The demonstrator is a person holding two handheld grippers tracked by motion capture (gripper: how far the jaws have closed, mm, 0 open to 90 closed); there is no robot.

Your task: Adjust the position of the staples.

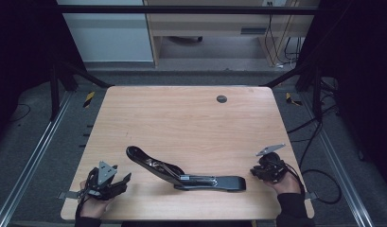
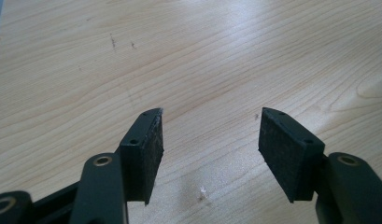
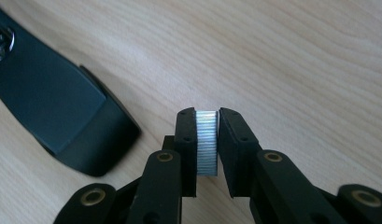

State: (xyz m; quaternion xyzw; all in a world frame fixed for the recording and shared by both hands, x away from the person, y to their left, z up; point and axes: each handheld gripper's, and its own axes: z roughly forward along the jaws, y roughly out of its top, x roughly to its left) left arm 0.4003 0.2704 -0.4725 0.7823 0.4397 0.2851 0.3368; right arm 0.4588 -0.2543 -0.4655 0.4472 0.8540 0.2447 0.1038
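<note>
A black stapler (image 1: 186,172) lies swung open near the front edge of the wooden table (image 1: 181,118), its upper arm pointing back-left and its base (image 3: 62,112) stretching right. My right gripper (image 1: 254,171) sits just right of the base's end. In the right gripper view its jaws (image 3: 208,122) are shut on a silver ribbed strip of staples (image 3: 207,142), held above the wood. My left gripper (image 1: 127,178) rests at the front left corner, left of the stapler. Its pads (image 2: 146,149) stand well apart with bare table between them (image 2: 209,135).
A small dark round grommet (image 1: 222,99) sits in the table's far right part. Cables (image 1: 319,170) trail on the floor to the right of the table. Metal frame rails (image 1: 35,156) run along both sides.
</note>
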